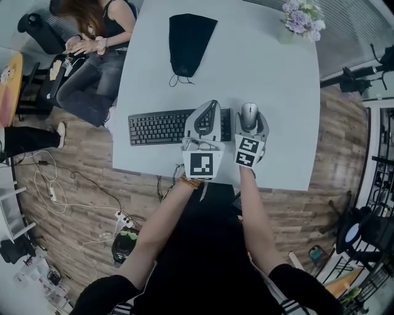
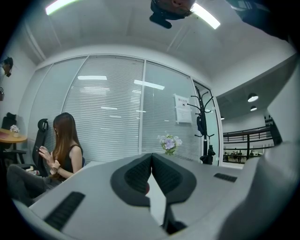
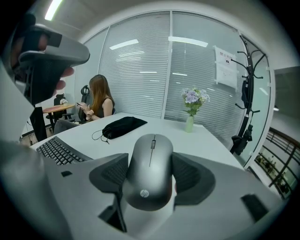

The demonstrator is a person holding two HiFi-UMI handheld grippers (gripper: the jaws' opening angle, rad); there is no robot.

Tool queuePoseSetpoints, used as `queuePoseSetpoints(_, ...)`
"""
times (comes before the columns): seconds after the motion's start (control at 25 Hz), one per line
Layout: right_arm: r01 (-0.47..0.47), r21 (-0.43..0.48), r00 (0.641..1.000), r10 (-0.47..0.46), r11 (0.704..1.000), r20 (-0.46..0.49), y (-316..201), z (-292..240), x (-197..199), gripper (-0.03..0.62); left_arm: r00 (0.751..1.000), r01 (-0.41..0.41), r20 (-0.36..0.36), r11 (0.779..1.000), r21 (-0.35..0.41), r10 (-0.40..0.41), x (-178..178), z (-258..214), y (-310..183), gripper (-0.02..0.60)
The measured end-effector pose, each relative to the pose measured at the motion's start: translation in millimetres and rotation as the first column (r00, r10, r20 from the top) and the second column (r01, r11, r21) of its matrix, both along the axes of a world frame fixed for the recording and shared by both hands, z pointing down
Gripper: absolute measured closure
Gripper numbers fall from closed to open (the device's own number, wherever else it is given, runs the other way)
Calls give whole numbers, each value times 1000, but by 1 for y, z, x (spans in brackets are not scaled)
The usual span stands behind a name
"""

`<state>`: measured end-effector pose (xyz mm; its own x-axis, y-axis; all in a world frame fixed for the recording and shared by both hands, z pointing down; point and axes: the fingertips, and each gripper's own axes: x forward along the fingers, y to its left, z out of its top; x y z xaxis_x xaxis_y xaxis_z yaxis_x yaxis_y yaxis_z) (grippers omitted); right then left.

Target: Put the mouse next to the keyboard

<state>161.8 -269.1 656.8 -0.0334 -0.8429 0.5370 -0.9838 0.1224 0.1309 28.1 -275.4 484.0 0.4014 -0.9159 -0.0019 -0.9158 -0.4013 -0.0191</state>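
Note:
A grey mouse sits between the jaws of my right gripper, which is shut on it just right of the black keyboard on the white table. In the right gripper view the mouse fills the gap between the dark pads, with the keyboard to its left. I cannot tell whether the mouse touches the table. My left gripper hovers over the keyboard's right end. Its jaws are shut with nothing between them and point up towards the blinds.
A black drawstring pouch lies at the table's far middle. A vase of lilac flowers stands at the far right corner. A seated person is at the far left of the table. Cables and a power strip lie on the wooden floor.

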Motion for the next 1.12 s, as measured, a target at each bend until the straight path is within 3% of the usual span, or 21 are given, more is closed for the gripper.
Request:
queuePoseSetpoints(0.28, 6, -40, 1000, -5, 999, 11, 1, 16, 0, 300, 1000, 7, -4, 1000, -5, -7, 1, 6, -3, 569)
queuePoseSetpoints(0.52, 7, -58, 1000, -6, 998, 6, 1, 26, 3, 299, 999, -12, 36, 1000, 2, 12, 6, 11, -4, 569)
queuePoseSetpoints(0.64, 6, -72, 1000, -6, 997, 5, 1, 32, 3, 299, 1000, -2, 7, 1000, 17, 1, 6, 10, -6, 569)
queuePoseSetpoints(0.76, 8, -97, 1000, -7, 995, 4, 2, 43, 6, 299, 999, -12, 44, 999, 33, 10, 9, 10, -7, 569)
queuePoseSetpoints(1.04, 11, -138, 1000, -10, 990, 8, 3, 61, 7, 299, 999, 15, -33, 1000, -2, -15, 7, 11, -8, 569)
queuePoseSetpoints(1.12, 11, -150, 1000, -10, 989, 10, 4, 67, 8, 300, 1000, 2, 2, 1000, 3, -2, 8, 12, -8, 569)
